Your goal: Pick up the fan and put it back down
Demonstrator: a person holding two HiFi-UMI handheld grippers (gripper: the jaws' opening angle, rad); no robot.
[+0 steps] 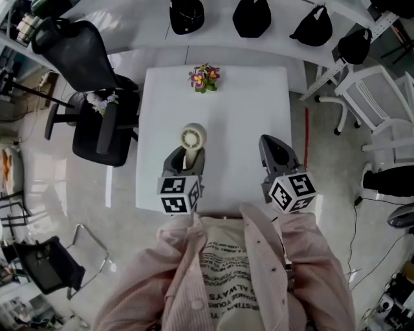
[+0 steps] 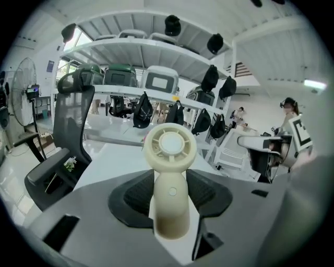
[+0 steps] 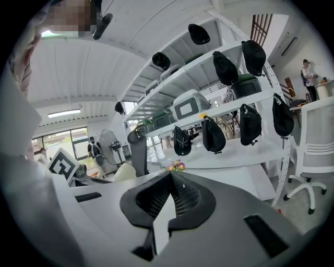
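A cream hand-held fan [image 1: 193, 137] hangs over the white table [image 1: 259, 97], with its round head pointing away from me. My left gripper [image 1: 185, 157] is shut on its handle. In the left gripper view the fan [image 2: 170, 147] rises between the two dark pads, which press on the handle from both sides; the left gripper [image 2: 170, 183] holds it above the table top. My right gripper [image 1: 266, 141] hovers over the table's right side, shut with nothing in it. In the right gripper view the right gripper [image 3: 169, 178] has its tips touching, and the fan [image 3: 124, 171] shows at the left.
A small bunch of flowers [image 1: 204, 77] sits at the table's far edge. A black office chair [image 1: 97, 116] stands at the left and a white chair [image 1: 381, 97] at the right. Behind the table a shelf holds black caps [image 1: 251, 16].
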